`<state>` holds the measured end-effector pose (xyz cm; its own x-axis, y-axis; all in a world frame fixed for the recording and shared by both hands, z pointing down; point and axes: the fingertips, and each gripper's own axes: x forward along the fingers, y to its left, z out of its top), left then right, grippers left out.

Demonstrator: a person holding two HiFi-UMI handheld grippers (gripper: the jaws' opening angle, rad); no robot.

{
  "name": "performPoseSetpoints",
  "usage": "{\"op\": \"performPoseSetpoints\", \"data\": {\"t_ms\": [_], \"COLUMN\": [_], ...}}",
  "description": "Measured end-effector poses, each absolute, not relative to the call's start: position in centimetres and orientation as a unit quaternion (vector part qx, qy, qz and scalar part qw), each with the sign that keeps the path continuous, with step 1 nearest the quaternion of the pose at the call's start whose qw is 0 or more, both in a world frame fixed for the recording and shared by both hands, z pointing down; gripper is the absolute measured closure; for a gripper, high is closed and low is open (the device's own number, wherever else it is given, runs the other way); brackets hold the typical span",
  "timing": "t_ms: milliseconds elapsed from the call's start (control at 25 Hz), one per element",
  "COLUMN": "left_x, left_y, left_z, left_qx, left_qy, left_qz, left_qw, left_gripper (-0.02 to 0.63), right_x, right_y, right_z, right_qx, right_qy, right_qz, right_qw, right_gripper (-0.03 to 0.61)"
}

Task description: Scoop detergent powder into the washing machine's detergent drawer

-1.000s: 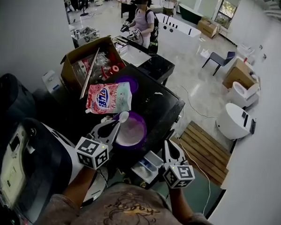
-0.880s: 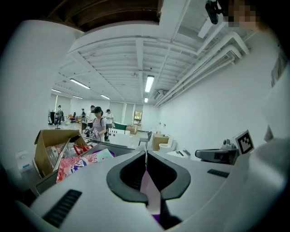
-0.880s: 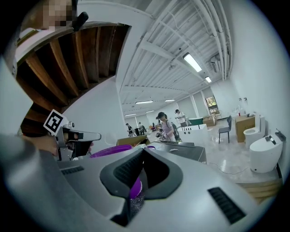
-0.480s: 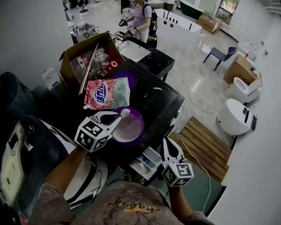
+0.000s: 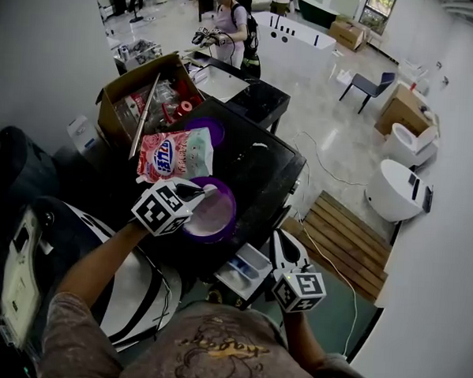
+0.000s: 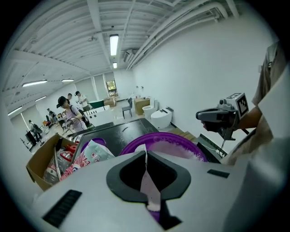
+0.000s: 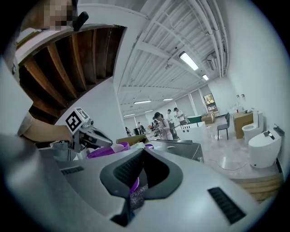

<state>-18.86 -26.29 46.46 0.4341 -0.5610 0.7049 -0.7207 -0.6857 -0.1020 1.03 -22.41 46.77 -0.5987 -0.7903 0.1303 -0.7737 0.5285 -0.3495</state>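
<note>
My left gripper (image 5: 195, 193) is shut on the handle of a white spoon (image 6: 148, 182), held over the left rim of a purple bowl (image 5: 226, 198) of white detergent powder (image 5: 210, 214). The bowl (image 6: 176, 144) stands on the black washing machine top (image 5: 261, 166). The spoon's scoop end is mostly hidden behind the jaws. A pink detergent bag (image 5: 173, 153) lies behind the bowl. The open white detergent drawer (image 5: 246, 270) juts out below the machine's front edge. My right gripper (image 5: 285, 244) hangs beside the drawer, to its right, jaws shut with nothing held; the right gripper view shows the left gripper (image 7: 90, 135) at the bowl (image 7: 108, 148).
A purple lid (image 5: 209, 130) lies behind the bag. An open cardboard box (image 5: 138, 100) of bottles stands at the machine's back left. A wooden pallet (image 5: 340, 245) lies on the floor at right. A person (image 5: 229, 26) stands far back with grippers.
My left gripper has swung up and leftward, its marker cube now tilted up, bringing the spoon lower over the bowl's left rim. The right gripper has barely moved.
</note>
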Motion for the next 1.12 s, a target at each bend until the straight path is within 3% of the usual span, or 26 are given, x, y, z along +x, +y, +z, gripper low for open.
{"op": "performPoseSetpoints", "data": {"t_ms": [1120], "left_x": [-16.3], "left_y": [-27.1], "left_z": [48.5], "left_qx": [0.806], "left_qy": [-0.330], "left_qz": [0.473], "left_qw": [0.130], "left_gripper": [0.588], "right_x": [5.5], "right_y": [-21.3], "right_z": [47.6], "right_qx": [-0.480], "right_qy": [0.855], "right_qz": [-0.192], "right_qw": [0.032], "right_gripper": [0.577]}}
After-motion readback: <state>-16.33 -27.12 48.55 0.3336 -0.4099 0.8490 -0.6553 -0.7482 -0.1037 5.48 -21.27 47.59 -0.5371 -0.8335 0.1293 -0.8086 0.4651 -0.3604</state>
